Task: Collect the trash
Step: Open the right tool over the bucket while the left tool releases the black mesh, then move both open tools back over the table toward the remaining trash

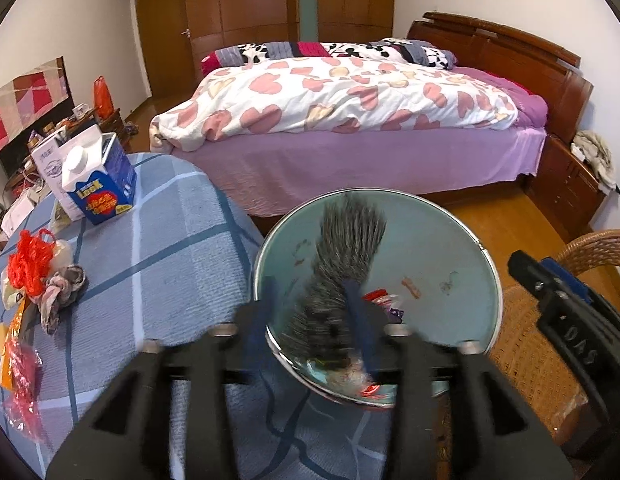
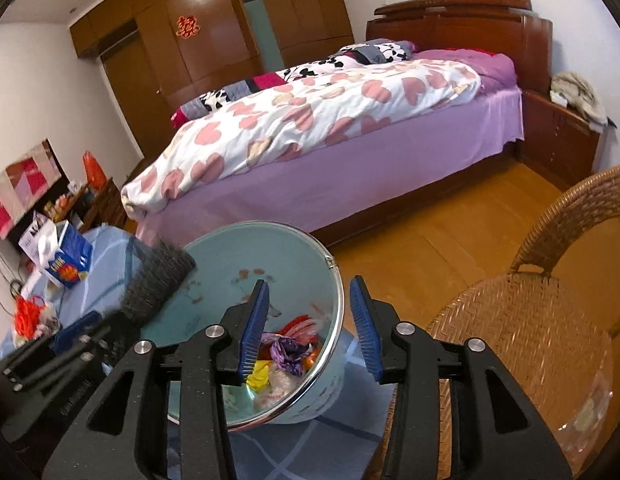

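Crumpled red plastic wrapper (image 1: 29,266) on the bench (image 1: 157,264), light and yielding, best pinched at its bunched centre; left gripper (image 1: 314,320) and right gripper (image 2: 310,328) released over the basin (image 2: 269,256)

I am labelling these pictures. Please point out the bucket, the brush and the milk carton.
bucket (image 2: 337,312), right wrist view, on its metal rim.
brush (image 2: 157,280), right wrist view, on its grey bristles.
milk carton (image 1: 103,196), left wrist view, on its blue front.

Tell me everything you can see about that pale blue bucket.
The bucket is pale blue-green, likely enamelled or plastic, with a shiny metal rim and a handle fitting at its edge. It tilts, mouth towards the cameras, on the blue checked cloth. Crumpled wrappers in red, purple and yellow lie at the bottom; reddish specks mark its inner wall. A grey brush crosses its rim.
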`<state>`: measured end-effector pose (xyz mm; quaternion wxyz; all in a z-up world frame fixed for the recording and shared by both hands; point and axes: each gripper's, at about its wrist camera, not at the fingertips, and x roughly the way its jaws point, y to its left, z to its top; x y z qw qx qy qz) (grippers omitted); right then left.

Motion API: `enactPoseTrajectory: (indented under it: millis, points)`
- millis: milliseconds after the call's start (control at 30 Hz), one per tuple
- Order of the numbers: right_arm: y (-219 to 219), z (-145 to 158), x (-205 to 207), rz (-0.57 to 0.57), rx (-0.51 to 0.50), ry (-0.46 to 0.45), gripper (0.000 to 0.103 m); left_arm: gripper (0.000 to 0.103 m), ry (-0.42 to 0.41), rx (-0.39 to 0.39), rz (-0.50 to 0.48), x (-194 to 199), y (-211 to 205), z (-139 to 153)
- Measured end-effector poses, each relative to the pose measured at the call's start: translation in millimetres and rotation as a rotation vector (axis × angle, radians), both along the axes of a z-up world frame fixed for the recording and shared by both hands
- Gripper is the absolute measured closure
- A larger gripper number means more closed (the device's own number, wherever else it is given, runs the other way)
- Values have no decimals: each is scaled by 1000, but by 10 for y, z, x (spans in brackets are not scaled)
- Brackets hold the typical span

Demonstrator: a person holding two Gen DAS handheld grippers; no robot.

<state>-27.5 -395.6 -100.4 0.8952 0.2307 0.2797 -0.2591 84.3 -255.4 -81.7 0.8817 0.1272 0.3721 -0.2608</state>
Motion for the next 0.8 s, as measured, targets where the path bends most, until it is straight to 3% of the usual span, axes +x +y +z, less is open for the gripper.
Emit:
enactPoseTrajectory:
  millis: [67,167,300,467,567,800]
  points:
    - [11,33,-37,-6,-5,-20,51,46,-9,2,11,-8,48,24]
    - [57,77,-63,0,-21,-42,40,29,-36,9,40,-25,162,76]
    - [146,121,-58,25,-39,-62,28,16,-74,18,84,-56,349,140]
    - [414,186,-6,59,-133,-54,25,13,-99,6,131,-75,635,237]
    - [593,219,12,75,-185,-60,18,7,-126,2,159,-113,796,290]
    - [821,196,121,186,-114,-61,16,6,-152,31,215,-161,1220,280]
